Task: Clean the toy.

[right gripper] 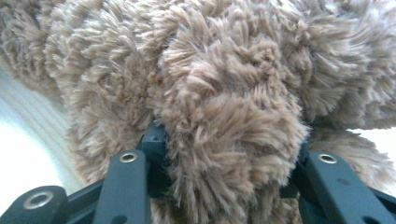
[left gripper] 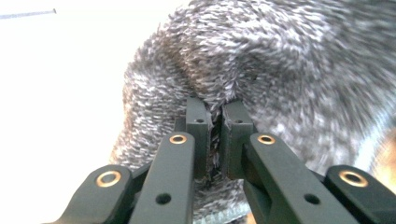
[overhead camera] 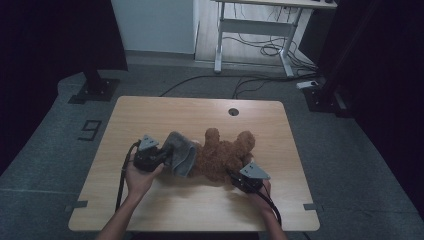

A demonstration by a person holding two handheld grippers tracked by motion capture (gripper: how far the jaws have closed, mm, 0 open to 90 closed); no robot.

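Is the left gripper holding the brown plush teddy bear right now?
No, the left gripper pinches a fold of the grey fuzzy knitted cloth, not the brown bear.

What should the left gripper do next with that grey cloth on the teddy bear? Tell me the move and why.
Probably pull the grey cloth a little further off the teddy bear. The left gripper is pinched shut on a fold of it, the right gripper clamps the bear's plush, and cloth and bear overlap.
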